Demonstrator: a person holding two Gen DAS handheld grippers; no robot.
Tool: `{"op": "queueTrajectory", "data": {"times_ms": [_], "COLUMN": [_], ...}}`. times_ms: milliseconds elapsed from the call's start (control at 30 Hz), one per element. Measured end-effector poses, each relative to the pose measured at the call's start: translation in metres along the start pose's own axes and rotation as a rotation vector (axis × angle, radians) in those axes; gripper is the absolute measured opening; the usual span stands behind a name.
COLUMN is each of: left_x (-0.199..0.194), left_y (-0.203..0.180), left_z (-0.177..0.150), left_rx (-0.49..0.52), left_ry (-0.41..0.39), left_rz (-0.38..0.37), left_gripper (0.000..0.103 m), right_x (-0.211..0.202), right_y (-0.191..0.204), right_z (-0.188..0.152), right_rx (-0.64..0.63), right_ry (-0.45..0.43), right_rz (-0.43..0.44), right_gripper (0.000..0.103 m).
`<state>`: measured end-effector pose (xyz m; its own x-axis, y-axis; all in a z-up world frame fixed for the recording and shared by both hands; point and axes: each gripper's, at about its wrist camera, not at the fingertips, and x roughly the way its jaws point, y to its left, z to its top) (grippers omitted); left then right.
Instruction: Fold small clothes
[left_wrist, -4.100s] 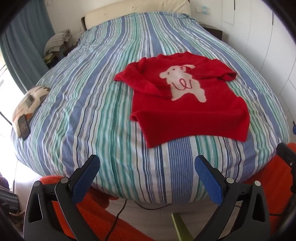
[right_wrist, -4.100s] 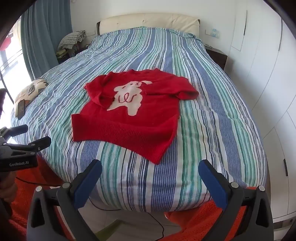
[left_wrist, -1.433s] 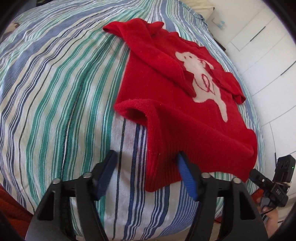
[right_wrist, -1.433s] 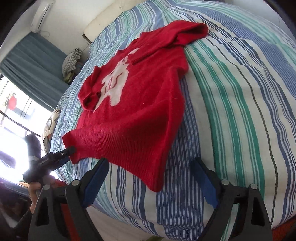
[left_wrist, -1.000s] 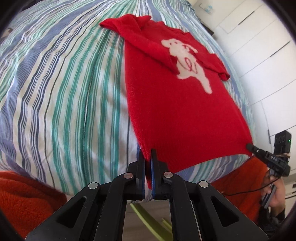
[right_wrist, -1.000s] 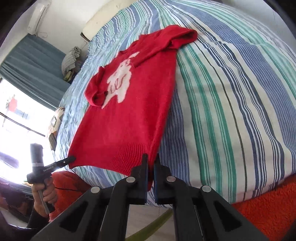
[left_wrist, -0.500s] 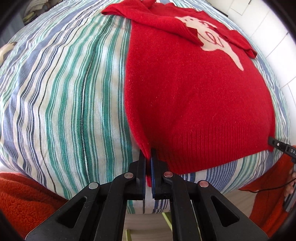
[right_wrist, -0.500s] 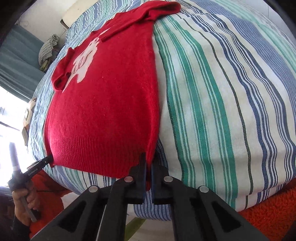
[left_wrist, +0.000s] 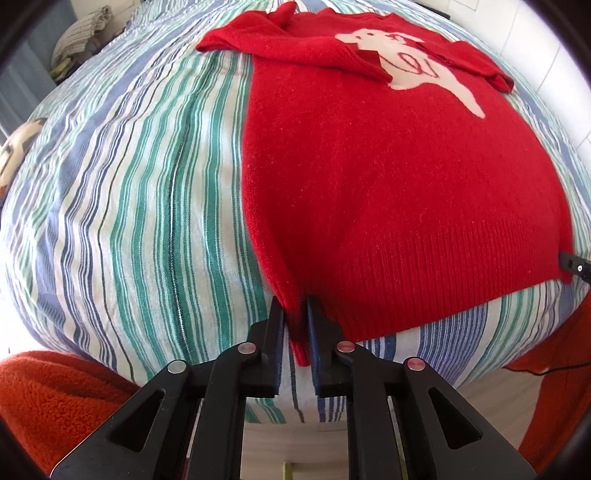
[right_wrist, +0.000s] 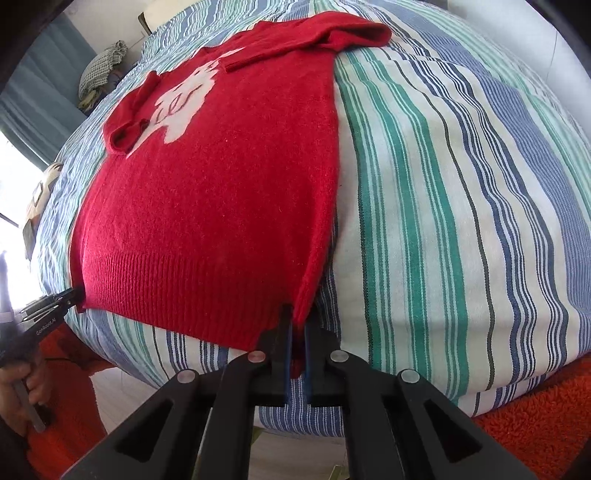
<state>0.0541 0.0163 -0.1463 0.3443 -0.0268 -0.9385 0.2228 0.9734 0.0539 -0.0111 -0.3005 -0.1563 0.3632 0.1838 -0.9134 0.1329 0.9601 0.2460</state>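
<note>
A small red sweater (left_wrist: 388, 158) with a white animal on its chest lies flat on the striped bed, both sleeves folded across the chest. My left gripper (left_wrist: 295, 314) is shut on the sweater's near left hem corner. My right gripper (right_wrist: 297, 325) is shut on the near right hem corner of the sweater (right_wrist: 221, 177). The ribbed hem is stretched taut between the two grippers at the bed's near edge. The right gripper's tip (left_wrist: 572, 263) shows at the right edge of the left wrist view, and the left gripper (right_wrist: 51, 304) at the left of the right wrist view.
The bed (left_wrist: 129, 184) has a blue, green and white striped cover. An orange fleece rug (left_wrist: 55, 398) lies on the floor by the bed. A cushion and phone (right_wrist: 37, 199) sit at the bed's left edge. Folded cloth (right_wrist: 101, 62) lies by the curtain.
Both grippers closed on the hem corners about a second ago and have since pulled the sweater smooth and flat toward the bed's near edge.
</note>
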Motion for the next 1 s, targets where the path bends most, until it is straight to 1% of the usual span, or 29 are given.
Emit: {"op": "queueTrajectory", "data": {"times_ms": [33, 67, 100, 133, 167, 200, 233, 300, 333, 367, 433, 500, 533, 600, 633, 667, 700, 733, 767, 800, 867, 933, 1000], "left_x": [-0.002, -0.004, -0.006, -0.009, -0.011, -0.014, -0.016, -0.023, -0.03, -0.04, -0.062, -0.076, -0.079, -0.079, -0.075, -0.067, -0.058, -0.049, -0.044, -0.041, -0.036, -0.031, -0.032], "left_y": [-0.001, -0.003, -0.003, -0.003, -0.002, -0.002, -0.002, 0.004, 0.007, 0.013, 0.033, 0.058, 0.068, 0.084, 0.091, 0.099, 0.105, 0.115, 0.122, 0.127, 0.135, 0.136, 0.133], "left_z": [-0.002, -0.003, -0.006, -0.009, -0.013, -0.018, -0.023, -0.034, -0.039, -0.042, -0.04, -0.028, -0.02, -0.007, -0.003, 0.001, 0.004, 0.01, 0.011, 0.01, 0.006, 0.005, 0.002], "left_rx": [0.004, 0.009, 0.014, 0.019, 0.025, 0.035, 0.047, 0.062, 0.055, 0.031, -0.062, -0.188, -0.253, -0.35, -0.38, -0.397, -0.405, -0.411, -0.43, -0.459, -0.506, -0.519, -0.524], "left_ry": [0.002, 0.007, 0.014, 0.023, 0.033, 0.048, 0.072, 0.107, 0.109, 0.091, 0.025, -0.055, -0.111, -0.238, -0.294, -0.317, -0.308, -0.28, -0.25, -0.23, -0.204, -0.197, -0.187], "left_rz": [0.016, 0.035, 0.057, 0.078, 0.092, 0.102, 0.114, 0.128, 0.125, 0.116, 0.078, 0.036, 0.028, 0.059, 0.104, 0.172, 0.229, 0.253, 0.251, 0.228, 0.187, 0.199, 0.205], "left_gripper": [0.025, 0.037, 0.051, 0.057, 0.062, 0.062, 0.062, 0.062, 0.062, 0.062, 0.063, 0.076, 0.078, 0.08, 0.08, 0.08, 0.08, 0.08, 0.08, 0.08, 0.08, 0.08, 0.08], "right_x": [-0.001, -0.003, -0.005, -0.007, -0.01, -0.014, -0.018, -0.029, -0.037, -0.048, -0.075, -0.102, -0.111, -0.116, -0.11, -0.098, -0.083, -0.063, -0.045, -0.024, 0.013, 0.05, 0.081], "right_y": [0.0, 0.0, -0.001, -0.002, -0.005, -0.008, -0.013, -0.022, -0.027, -0.031, -0.031, -0.018, -0.008, 0.017, 0.031, 0.045, 0.06, 0.072, 0.084, 0.095, 0.114, 0.124, 0.124], "right_z": [-0.001, -0.001, -0.002, -0.002, -0.004, -0.005, -0.006, -0.004, 0.0, 0.006, 0.029, 0.062, 0.08, 0.115, 0.132, 0.148, 0.162, 0.176, 0.187, 0.197, 0.209, 0.219, 0.228], "right_rx": [0.001, 0.003, 0.004, 0.005, 0.011, 0.021, 0.029, 0.018, 0.001, -0.021, -0.097, -0.199, -0.255, -0.364, -0.418, -0.465, -0.502, -0.531, -0.551, -0.563, -0.571, -0.563, -0.527], "right_ry": [0.005, 0.012, 0.024, 0.042, 0.063, 0.086, 0.11, 0.137, 0.137, 0.121, 0.044, -0.063, -0.121, -0.221, -0.253, -0.262, -0.25, -0.23, -0.208, -0.188, -0.166, -0.153, -0.149], "right_rz": [0.0, 0.001, 0.003, 0.005, 0.007, 0.005, -0.004, -0.042, -0.075, -0.114, -0.189, -0.227, -0.234, -0.215, -0.194, -0.17, -0.144, -0.117, -0.092, -0.07, -0.058, -0.097, -0.148], "right_gripper": [0.007, 0.008, 0.013, 0.021, 0.026, 0.037, 0.045, 0.046, 0.046, 0.046, 0.046, 0.047, 0.053, 0.061, 0.062, 0.062, 0.062, 0.062, 0.062, 0.062, 0.061, 0.06, 0.06]}}
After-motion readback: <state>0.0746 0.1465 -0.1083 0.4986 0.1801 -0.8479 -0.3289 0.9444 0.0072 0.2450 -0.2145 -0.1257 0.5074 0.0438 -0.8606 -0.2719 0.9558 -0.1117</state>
